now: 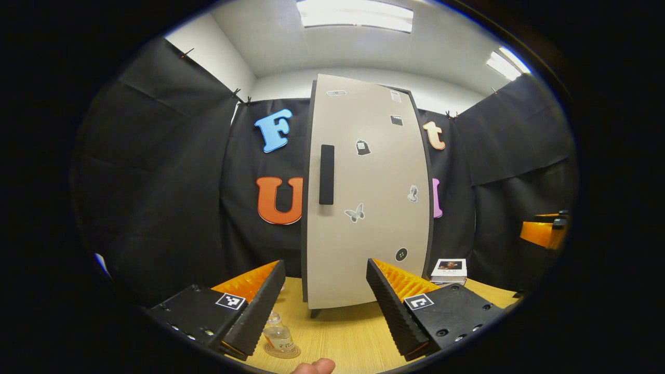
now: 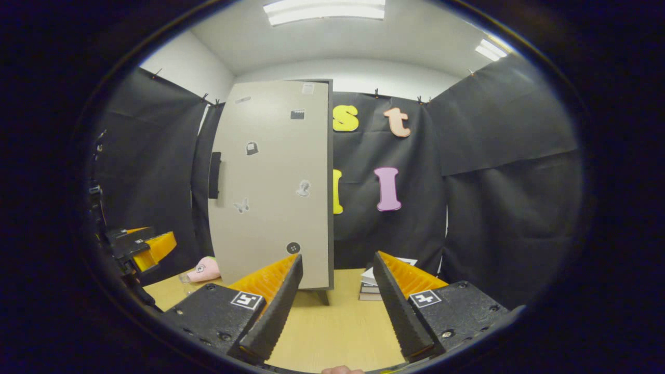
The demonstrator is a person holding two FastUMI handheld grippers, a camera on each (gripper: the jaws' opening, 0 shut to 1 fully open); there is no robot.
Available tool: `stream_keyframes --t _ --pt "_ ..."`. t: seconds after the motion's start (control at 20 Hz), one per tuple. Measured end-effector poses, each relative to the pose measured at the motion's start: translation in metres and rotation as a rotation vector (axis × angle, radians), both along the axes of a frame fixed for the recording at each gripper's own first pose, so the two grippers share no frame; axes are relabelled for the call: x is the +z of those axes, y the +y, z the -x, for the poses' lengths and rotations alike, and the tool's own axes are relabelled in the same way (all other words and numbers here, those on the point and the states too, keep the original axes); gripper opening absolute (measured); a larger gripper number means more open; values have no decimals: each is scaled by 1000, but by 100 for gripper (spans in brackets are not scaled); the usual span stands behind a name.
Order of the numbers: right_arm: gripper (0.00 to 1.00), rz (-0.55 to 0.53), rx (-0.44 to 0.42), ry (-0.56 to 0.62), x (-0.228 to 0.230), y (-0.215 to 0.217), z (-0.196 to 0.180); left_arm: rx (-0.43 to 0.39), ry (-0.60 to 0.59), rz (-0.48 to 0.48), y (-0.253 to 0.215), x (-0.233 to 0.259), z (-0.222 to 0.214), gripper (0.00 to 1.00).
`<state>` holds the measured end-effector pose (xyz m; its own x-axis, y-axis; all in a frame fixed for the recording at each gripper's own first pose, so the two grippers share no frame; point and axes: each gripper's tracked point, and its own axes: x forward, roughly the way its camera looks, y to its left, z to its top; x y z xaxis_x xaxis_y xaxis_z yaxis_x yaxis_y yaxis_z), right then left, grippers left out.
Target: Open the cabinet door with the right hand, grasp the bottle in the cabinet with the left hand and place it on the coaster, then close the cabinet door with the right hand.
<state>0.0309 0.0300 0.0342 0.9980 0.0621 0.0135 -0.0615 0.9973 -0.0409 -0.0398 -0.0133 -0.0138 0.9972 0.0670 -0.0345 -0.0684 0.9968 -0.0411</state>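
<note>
The beige cabinet door [image 1: 363, 208] is shut, with its black handle [image 1: 326, 174] on its left edge. A small clear bottle [image 1: 278, 336] stands upright on a round coaster [image 1: 283, 352] on the wooden table [image 1: 348, 337], partly hidden behind my left finger. My left gripper [image 1: 325, 267] is open and holds nothing, hovering in front of the cabinet. In the right gripper view the cabinet door [image 2: 270, 192] and its handle [image 2: 214, 175] stand left of centre. My right gripper [image 2: 337, 262] is open and holds nothing, a little way back from the cabinet.
A stack of books [image 1: 449, 271] lies right of the cabinet, also seen as books [image 2: 370, 286] in the right gripper view. A pink object [image 2: 205, 270] lies on the table left of the cabinet. The other gripper [image 2: 143, 248] shows far left. A fingertip [image 1: 313, 367] shows at the bottom edge.
</note>
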Motion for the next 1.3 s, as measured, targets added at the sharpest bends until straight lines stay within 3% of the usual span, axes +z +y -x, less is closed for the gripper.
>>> stream_keyframes --t 0.2,1.3 --pt "88 -48 22 -2 2 8 0 -4 -15 -14 -4 8 1 95" --pt "88 -79 0 -19 8 4 -5 -26 1 -27 -13 -3 5 95"
